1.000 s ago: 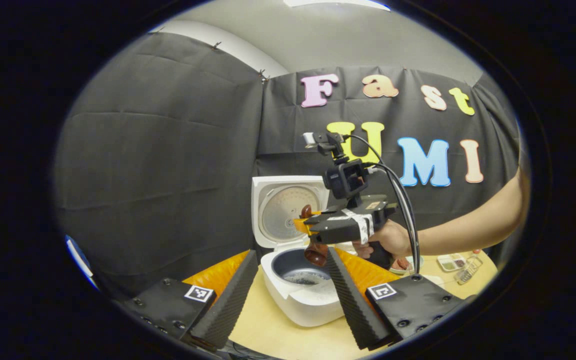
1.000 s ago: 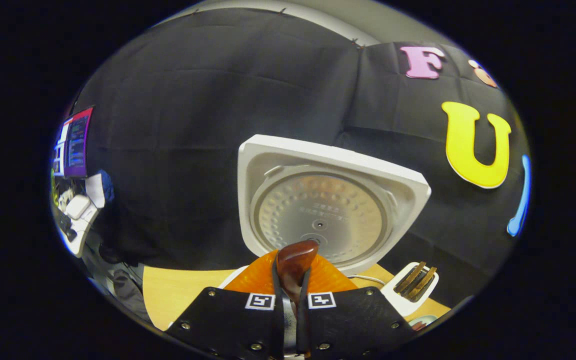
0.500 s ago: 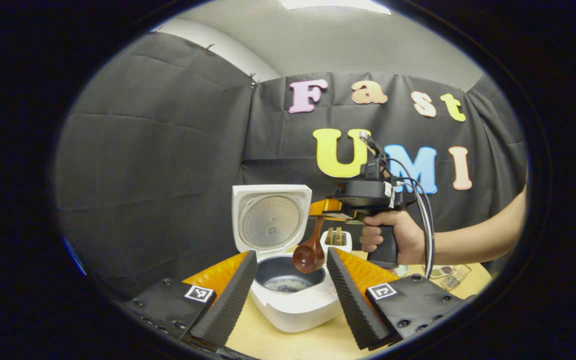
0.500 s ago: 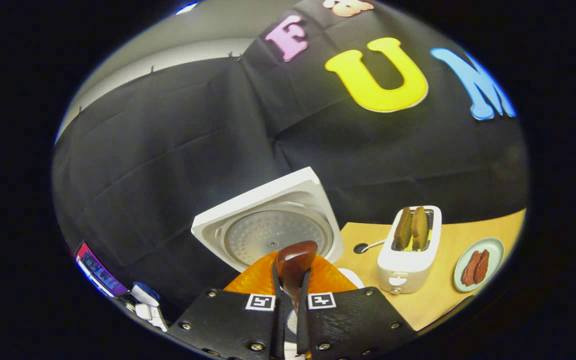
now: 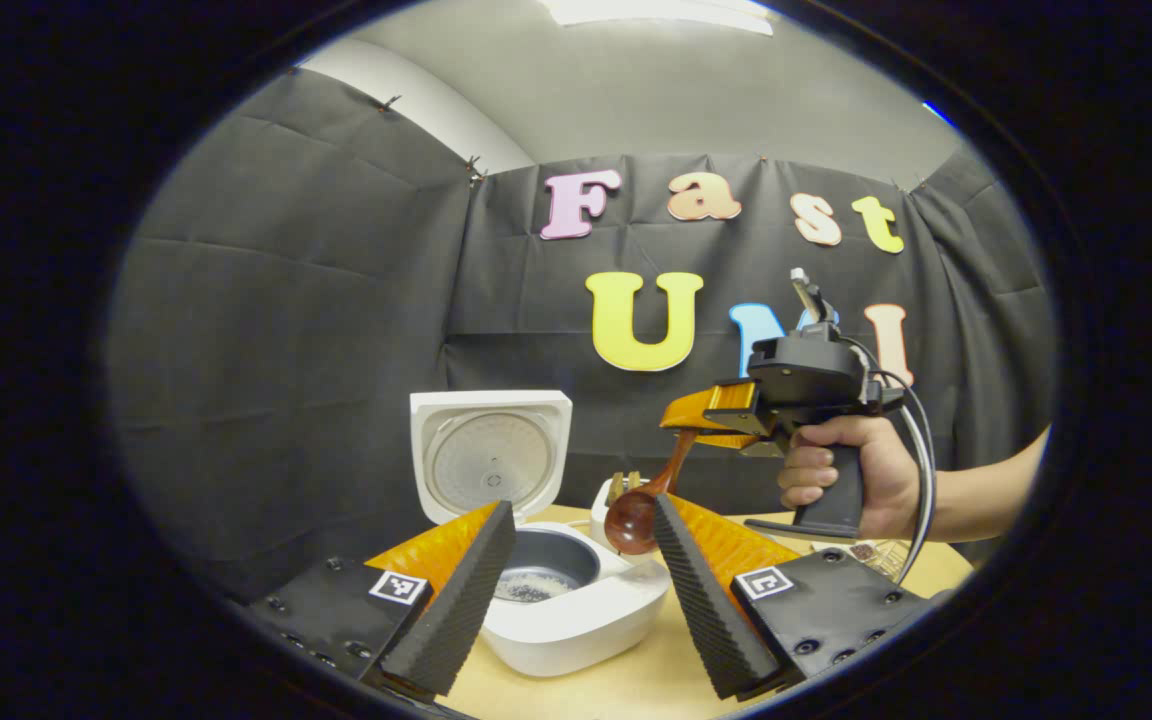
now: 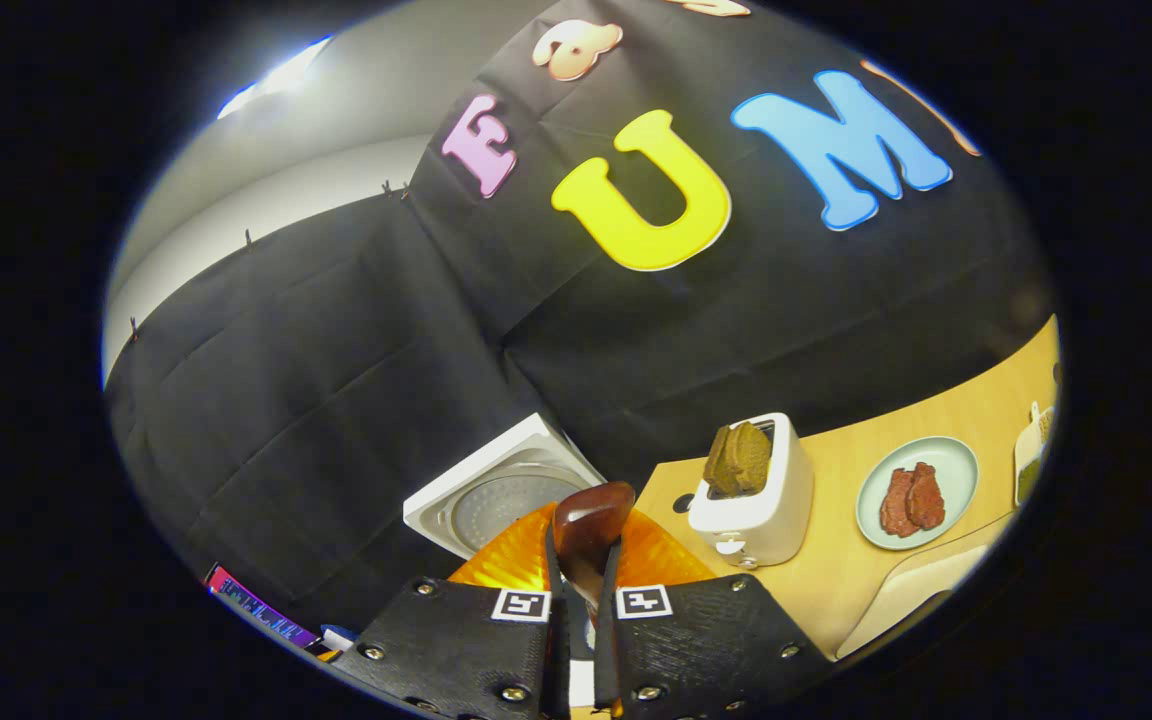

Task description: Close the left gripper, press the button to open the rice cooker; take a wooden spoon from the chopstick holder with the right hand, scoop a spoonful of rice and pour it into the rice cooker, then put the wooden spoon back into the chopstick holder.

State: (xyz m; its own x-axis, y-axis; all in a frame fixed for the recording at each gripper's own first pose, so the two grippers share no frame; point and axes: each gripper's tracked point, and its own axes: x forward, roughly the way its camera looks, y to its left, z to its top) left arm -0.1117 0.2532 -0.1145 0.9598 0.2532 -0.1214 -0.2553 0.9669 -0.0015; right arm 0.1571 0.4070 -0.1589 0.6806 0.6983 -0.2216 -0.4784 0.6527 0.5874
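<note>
Black cloth wall (image 5: pixel 316 330), wooden table (image 6: pixel 866 570)

Spoon leaves the rice cooker

The right gripper (image 5: pixel 701 425) now carries the wooden spoon (image 5: pixel 636 510) rightward off the rice cooker (image 5: pixel 576 610) toward the toaster (image 6: pixel 751 495), whose neighbouring plate (image 6: pixel 916 490) enters the right gripper view.

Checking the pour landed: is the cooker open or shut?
Open: the lid stands upright behind the cooker, rice showing in the pot.
</note>
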